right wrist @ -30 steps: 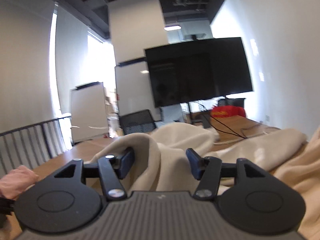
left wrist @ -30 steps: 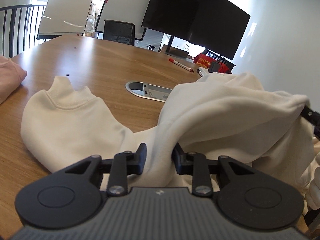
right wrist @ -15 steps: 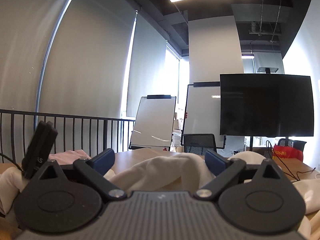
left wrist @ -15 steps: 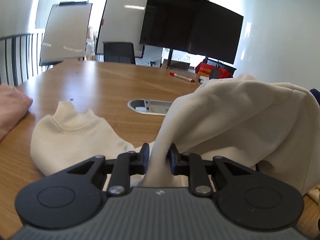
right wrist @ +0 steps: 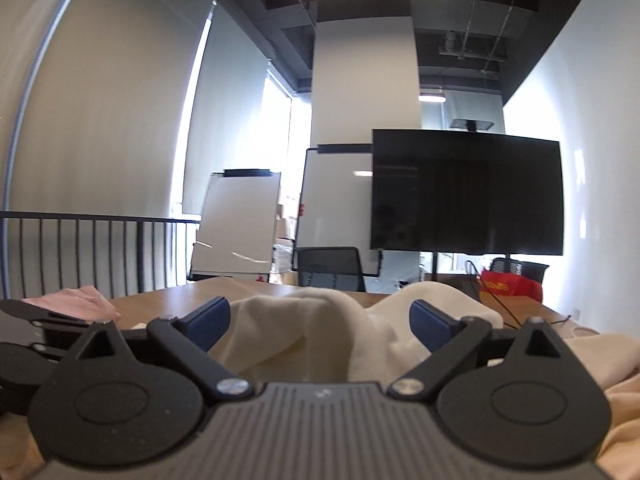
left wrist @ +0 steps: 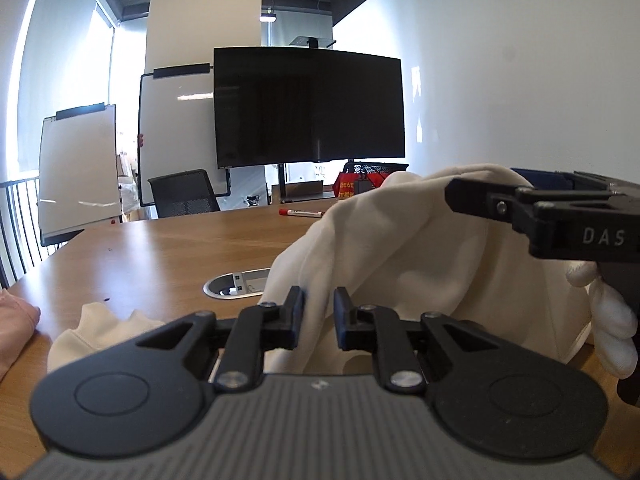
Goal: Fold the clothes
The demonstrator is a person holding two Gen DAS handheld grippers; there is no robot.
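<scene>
Pinching a fold of the cream sweatshirt (left wrist: 384, 240), my left gripper (left wrist: 318, 322) lifts it above the table (left wrist: 160, 248); my right gripper (right wrist: 320, 322) stands spread, cloth between its fingers.

My left wrist view low over the table (left wrist: 168, 248), facing the dark screen (left wrist: 308, 106) at 12 o'clock, my right wrist view tilted higher, sharing that screen (right wrist: 466, 192) and whiteboards (right wrist: 240, 222).

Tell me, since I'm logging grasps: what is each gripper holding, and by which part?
The left gripper pinches a fold of the cream sweatshirt; which part cannot be told. The right gripper is open, with cloth bunched between its fingers, ungripped.
</scene>
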